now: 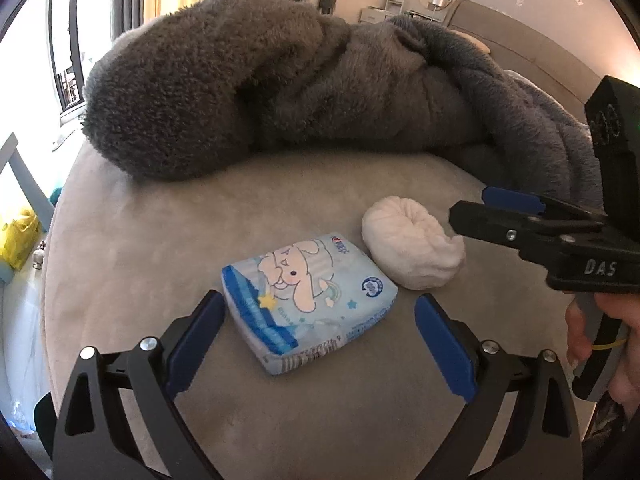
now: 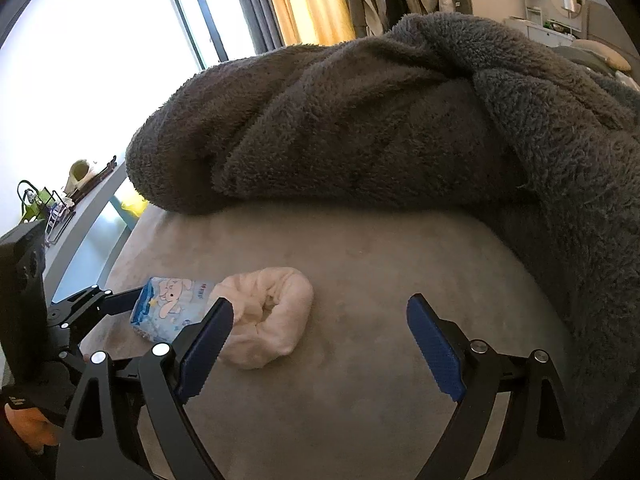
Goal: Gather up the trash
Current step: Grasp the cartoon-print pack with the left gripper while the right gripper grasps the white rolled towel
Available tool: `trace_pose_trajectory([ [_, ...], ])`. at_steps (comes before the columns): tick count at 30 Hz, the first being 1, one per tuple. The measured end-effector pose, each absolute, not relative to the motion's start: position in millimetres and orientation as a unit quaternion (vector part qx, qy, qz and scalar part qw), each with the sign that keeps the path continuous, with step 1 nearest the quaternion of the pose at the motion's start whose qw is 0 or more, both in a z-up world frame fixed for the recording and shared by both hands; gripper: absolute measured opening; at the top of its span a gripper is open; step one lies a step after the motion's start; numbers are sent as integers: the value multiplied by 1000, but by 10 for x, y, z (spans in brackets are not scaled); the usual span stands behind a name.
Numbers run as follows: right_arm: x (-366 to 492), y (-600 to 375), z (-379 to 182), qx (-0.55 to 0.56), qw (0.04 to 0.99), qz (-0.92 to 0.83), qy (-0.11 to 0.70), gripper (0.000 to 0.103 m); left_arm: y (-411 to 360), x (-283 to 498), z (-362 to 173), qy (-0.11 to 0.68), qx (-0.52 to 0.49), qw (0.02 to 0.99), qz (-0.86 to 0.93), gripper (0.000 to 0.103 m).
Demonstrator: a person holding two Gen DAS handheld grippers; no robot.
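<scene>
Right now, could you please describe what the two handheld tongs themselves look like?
Both the left tongs and the right tongs have black angular linkage arms with silver pivot bolts and flat blue ridged pads. Seen from the left wrist view, the right unit carries white "DAS" lettering, a grey trigger grip, and a thin yellow cord near the person's bare fingers.

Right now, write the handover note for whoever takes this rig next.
Left gripper: open, empty, jaws on either side of the near end of the tissue pack, not closed on it.
Right gripper: open, empty, beside the white wad.
Both things lie close together on the bed, in front of the grey blanket.
Done: nothing picked up yet.
Left: grasp the trash and carry it off; no bin shows in either view.
</scene>
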State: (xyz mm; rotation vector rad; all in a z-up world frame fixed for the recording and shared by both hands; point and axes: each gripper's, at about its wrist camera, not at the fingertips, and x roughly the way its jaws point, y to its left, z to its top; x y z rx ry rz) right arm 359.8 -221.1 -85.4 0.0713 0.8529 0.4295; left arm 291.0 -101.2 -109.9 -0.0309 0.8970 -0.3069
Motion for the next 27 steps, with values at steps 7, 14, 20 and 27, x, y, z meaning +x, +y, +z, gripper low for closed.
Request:
trace_pose_trajectory([
  [7,3629,-2229,-887,32,884,212,416,89,-1040,2991,-1174,438,-10,890,-128,87],
  [14,3649,-2139,-857,28,882,221,415,89,-1063,3064,-1198,439,-19,889,-131,83],
  [20,3663,-1983,-849,18,879,229,419,89,-877,3049,-1105,431,-42,890,-141,73],
  [27,3684,-1801,-905,8,871,235,432,89,-708,2989,-1035,428,-41,891,-148,68],
])
